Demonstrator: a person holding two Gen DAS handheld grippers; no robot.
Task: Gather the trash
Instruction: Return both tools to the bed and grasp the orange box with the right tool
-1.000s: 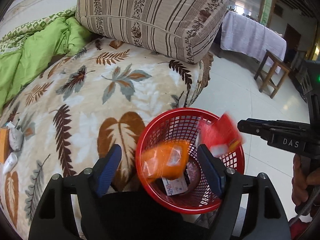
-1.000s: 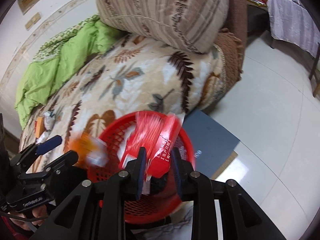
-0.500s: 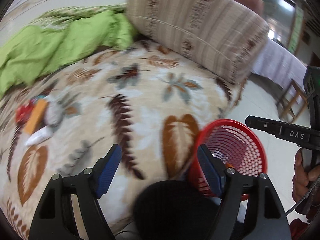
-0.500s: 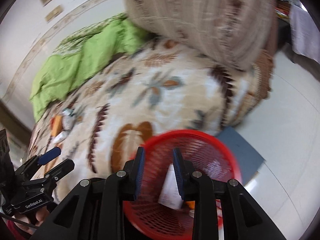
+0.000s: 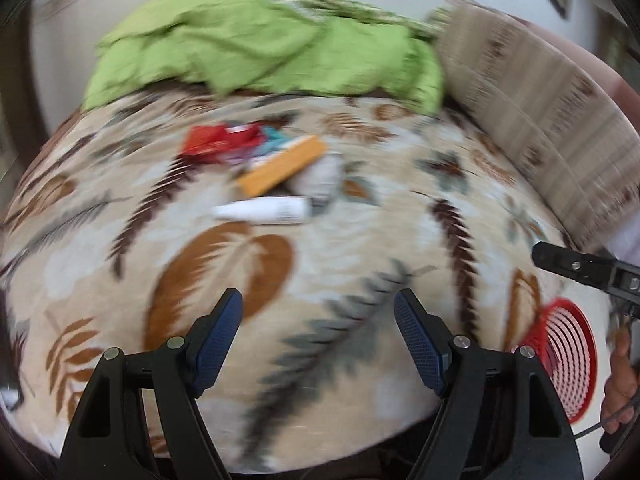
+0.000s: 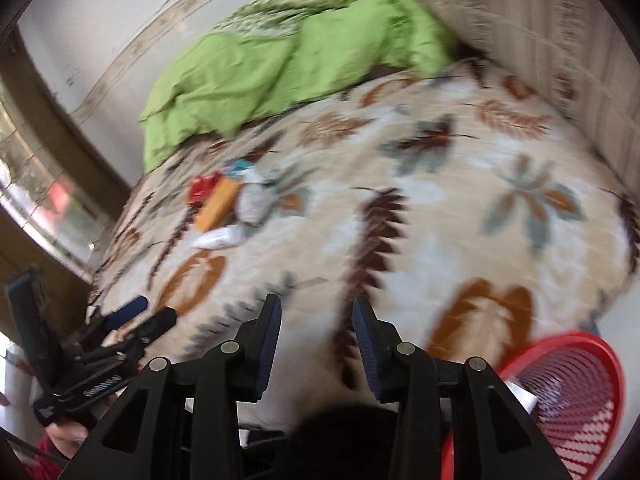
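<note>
A small heap of trash lies on the leaf-patterned blanket (image 5: 344, 264): a red wrapper (image 5: 218, 142), an orange box (image 5: 282, 166), a grey crumpled piece (image 5: 324, 176) and a white tube (image 5: 266, 210). The same heap shows in the right wrist view, with the orange box (image 6: 218, 202) and white tube (image 6: 218, 238). My left gripper (image 5: 318, 320) is open and empty above the blanket, short of the heap. My right gripper (image 6: 316, 320) is empty, its jaws opening. The red mesh basket (image 6: 568, 392) stands at the lower right beside the bed, with paper inside.
A crumpled green quilt (image 5: 264, 48) lies at the back of the bed. A striped cushion (image 5: 536, 104) leans at the right. The other gripper's tip (image 5: 576, 268) shows at the right edge; a hand (image 5: 620, 384) holds it.
Both grippers swung left from over the red basket to above the blanket, facing the heap. The orange and red wrappers have left the jaws, and the right jaws have widened.
</note>
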